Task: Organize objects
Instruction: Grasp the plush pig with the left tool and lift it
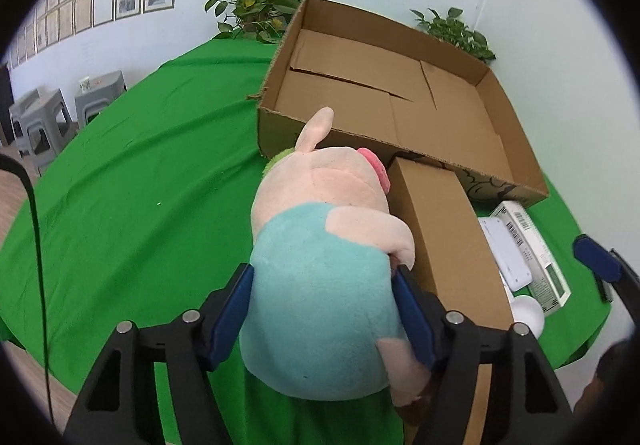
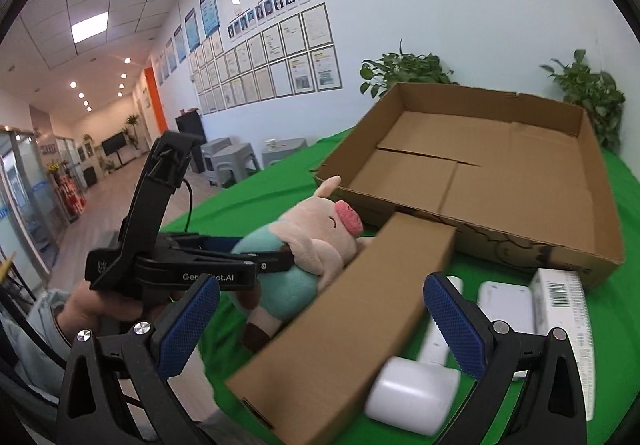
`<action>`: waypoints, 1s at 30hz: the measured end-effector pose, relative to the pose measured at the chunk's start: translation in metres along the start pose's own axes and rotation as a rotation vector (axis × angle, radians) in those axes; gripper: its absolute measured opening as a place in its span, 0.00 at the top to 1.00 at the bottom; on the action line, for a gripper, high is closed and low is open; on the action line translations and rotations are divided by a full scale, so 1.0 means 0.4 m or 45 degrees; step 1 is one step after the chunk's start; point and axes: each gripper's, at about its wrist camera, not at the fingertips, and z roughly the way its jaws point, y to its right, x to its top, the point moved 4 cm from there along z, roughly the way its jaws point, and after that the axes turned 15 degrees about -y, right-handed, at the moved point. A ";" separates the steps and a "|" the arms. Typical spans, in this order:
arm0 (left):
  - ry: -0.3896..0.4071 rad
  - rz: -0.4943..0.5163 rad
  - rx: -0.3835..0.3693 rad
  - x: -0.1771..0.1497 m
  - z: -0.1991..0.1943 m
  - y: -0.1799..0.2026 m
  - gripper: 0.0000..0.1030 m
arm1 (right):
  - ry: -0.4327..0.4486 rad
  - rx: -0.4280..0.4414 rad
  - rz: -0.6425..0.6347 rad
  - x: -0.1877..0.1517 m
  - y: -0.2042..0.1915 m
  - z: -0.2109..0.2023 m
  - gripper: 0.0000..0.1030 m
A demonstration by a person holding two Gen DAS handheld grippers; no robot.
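green cloth (image 1: 132, 185) covers the table, and a wide bare stretch of it lies open to the left of the plush pig (image 1: 320, 285). the right side is crowded: a long closed cardboard box (image 1: 444, 241) lies just beside the pig, and past it sit a white flat device (image 1: 506, 249), a printed carton with a barcode (image 1: 528, 241) and a white handled object (image 2: 416, 393), packed close to one another. behind them stands the large open cardboard tray (image 1: 472, 57), shallow-walled, its floor made of folded flaps, its near wall just beyond the pig's ear.

the pig is soft pile fabric, rounded, pale pink with a teal body and a darker pink snout. the long box is plain brown card with sharp straight edges.

the pig's long axis runs from the left gripper (image 1: 324, 313) toward the tray, head and snout pointing at the tray's near wall, feet toward the holder. whether it rests on the cloth or is raised off it cannot be told.

the left gripper is clamped on the pig's teal body, blue pads pressing both flanks. the right gripper (image 2: 320, 321) stands wide apart, holding nothing, its blue textured pads either side of the long box's near end in its own view.
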 end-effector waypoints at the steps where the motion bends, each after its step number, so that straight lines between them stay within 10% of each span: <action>1: 0.007 -0.018 -0.025 -0.001 -0.008 -0.015 0.37 | -0.014 0.027 0.022 0.011 -0.005 0.011 0.00; 17: 0.099 -0.157 -0.166 -0.030 -0.061 -0.141 0.62 | -0.370 0.291 0.322 0.165 -0.060 0.336 0.00; 30: 0.125 -0.151 -0.210 -0.056 -0.072 -0.166 0.65 | -0.547 0.218 0.317 0.192 -0.086 0.542 0.17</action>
